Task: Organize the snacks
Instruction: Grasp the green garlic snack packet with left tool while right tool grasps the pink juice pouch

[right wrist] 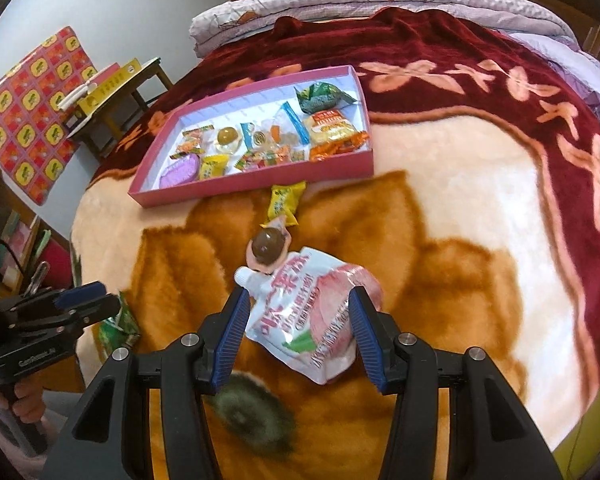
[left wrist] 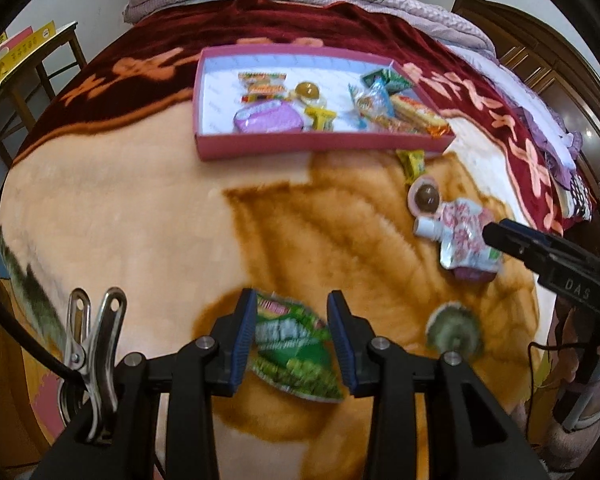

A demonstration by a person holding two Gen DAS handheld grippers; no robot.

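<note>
The green snack packet (left wrist: pixel 296 350) lies flat on the plush blanket (left wrist: pixel 140 220), between the two blue pads of the left gripper (left wrist: pixel 292 336). The jaws of this gripper stand wide, one pad on each side of the packet; whether the pads touch its edges I cannot tell, because the picture is blurred there. The packet is crinkled, with white letters on green.

The pink-and-white drink pouch (right wrist: pixel 306 318) lies to the right of it on the same blanket, its white spout (right wrist: pixel 246 276) pointing toward the tray. The right gripper (right wrist: pixel 300 332) has its jaws wide too, and the pouch is between the pads. The right pad is at the edge of the pouch, the left pad just beside it; a firm hold is not visible.

Just beyond the spout sits a small round jelly cup (right wrist: pixel 269 249) with a brown centre, and a yellow candy wrapper (right wrist: pixel 284 202) lies between it and the pink tray (right wrist: pixel 256 186), close to the tray's near wall. Inside the tray many small snacks lie scattered, among them a purple packet (right wrist: pixel 179 170) and a green bag (right wrist: pixel 320 98) in the far corner.
</note>
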